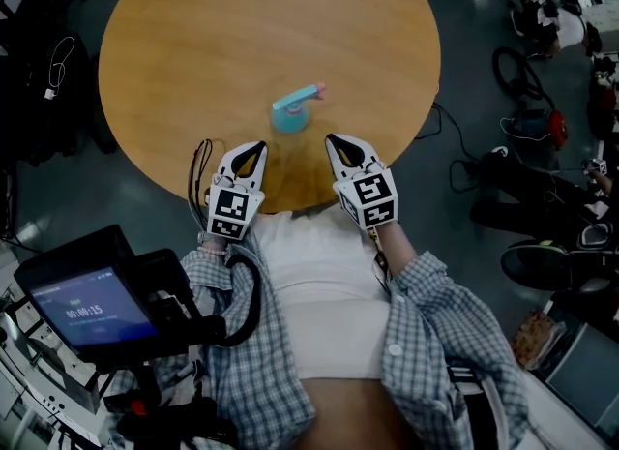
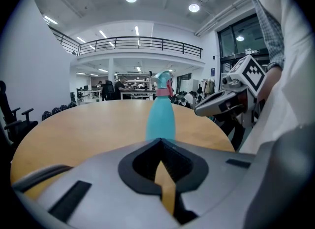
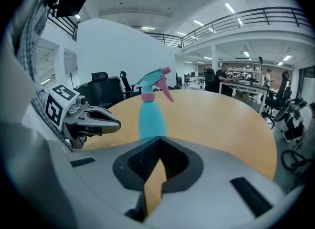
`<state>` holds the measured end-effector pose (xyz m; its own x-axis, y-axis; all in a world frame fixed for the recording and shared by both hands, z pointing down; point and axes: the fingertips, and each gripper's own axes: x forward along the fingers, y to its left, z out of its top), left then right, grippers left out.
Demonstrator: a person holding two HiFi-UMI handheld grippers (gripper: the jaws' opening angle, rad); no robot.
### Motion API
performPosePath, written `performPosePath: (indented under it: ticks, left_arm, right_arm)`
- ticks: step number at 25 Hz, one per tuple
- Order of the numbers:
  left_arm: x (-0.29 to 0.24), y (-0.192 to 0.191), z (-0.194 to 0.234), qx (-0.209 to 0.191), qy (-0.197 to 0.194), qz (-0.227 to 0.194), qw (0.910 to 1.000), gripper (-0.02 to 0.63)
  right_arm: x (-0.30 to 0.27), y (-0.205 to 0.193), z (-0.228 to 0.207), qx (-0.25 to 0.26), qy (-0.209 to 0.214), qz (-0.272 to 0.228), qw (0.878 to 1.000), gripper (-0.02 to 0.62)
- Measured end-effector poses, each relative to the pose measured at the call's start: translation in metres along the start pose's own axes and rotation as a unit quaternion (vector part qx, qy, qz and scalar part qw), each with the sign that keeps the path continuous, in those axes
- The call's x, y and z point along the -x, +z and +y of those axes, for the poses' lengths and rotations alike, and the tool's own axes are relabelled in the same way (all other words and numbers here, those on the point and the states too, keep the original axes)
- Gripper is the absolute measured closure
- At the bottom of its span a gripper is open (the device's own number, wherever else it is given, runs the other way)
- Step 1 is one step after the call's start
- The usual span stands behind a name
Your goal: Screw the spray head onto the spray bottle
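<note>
A turquoise spray bottle stands upright on the round wooden table, near its front edge. Its spray head, turquoise with a pink trigger and collar, sits on top of the bottle. My left gripper is shut and empty, hovering over the table's front edge to the left of the bottle. On the other side, my right gripper is also shut with nothing in it, close to the bottle. Each gripper shows in the other's view: the right gripper and the left gripper.
A screen on a rig sits at the lower left. Black office chairs stand left of the table. Cables, bags and gear lie on the dark floor to the right. The person's checked sleeves fill the foreground.
</note>
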<state>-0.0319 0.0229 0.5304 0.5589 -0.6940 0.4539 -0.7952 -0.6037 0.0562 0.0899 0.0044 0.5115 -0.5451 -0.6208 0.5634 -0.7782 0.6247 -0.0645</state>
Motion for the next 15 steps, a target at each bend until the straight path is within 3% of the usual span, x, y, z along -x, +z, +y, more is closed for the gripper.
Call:
performPosePath:
  ticks: [15]
  left_arm:
    - [-0.0028,-0.0011,-0.0077,-0.007,-0.021,0.007,0.9997,0.603]
  right_arm:
    - [0.0001,0.0,0.0016,0.006,0.003,0.003,1.0,0.601]
